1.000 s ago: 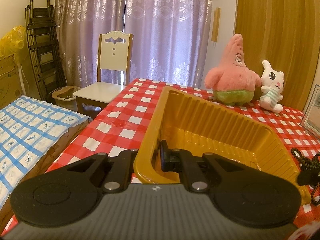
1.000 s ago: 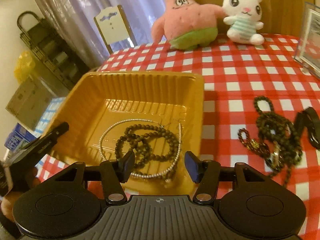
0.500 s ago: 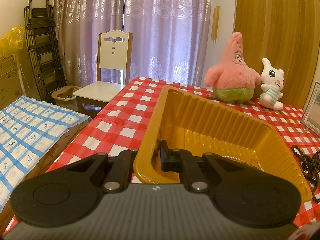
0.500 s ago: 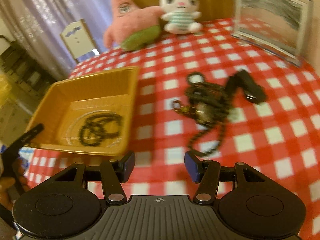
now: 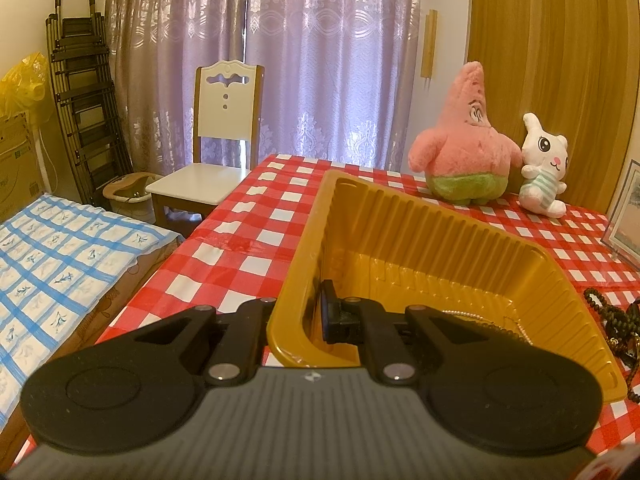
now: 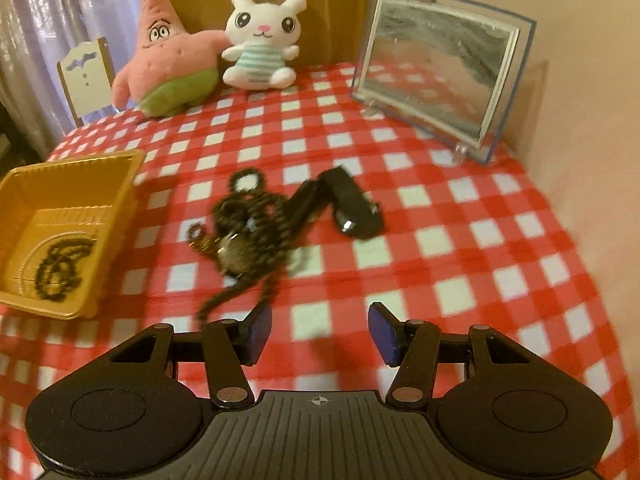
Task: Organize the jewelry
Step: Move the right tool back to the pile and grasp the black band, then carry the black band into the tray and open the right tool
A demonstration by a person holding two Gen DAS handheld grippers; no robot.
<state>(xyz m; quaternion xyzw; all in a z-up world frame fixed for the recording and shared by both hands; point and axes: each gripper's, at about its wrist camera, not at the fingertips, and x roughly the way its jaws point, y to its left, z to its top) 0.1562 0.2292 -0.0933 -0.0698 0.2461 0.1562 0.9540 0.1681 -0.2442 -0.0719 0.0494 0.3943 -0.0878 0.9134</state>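
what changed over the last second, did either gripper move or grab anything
The right gripper swung away from the yellow tray toward the tangled pile of beaded jewelry on the checkered tablecloth; its jaws are closing slightly with nothing between them. Unchanged: the left gripper stays clamped on the tray's wall, and the dark bead bracelet and white bead strand lie inside as before.

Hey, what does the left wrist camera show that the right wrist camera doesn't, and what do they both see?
Only the left wrist view: the left tool shut on the yellow tray's wall, plus the curtains and blue checked cloth.

Only the right wrist view: the right tool, its jaws closing with nothing between them, and the dark bead bracelets in the tray.

Both: tray, pile of dark beads, pink star plush, white bunny plush, chair.
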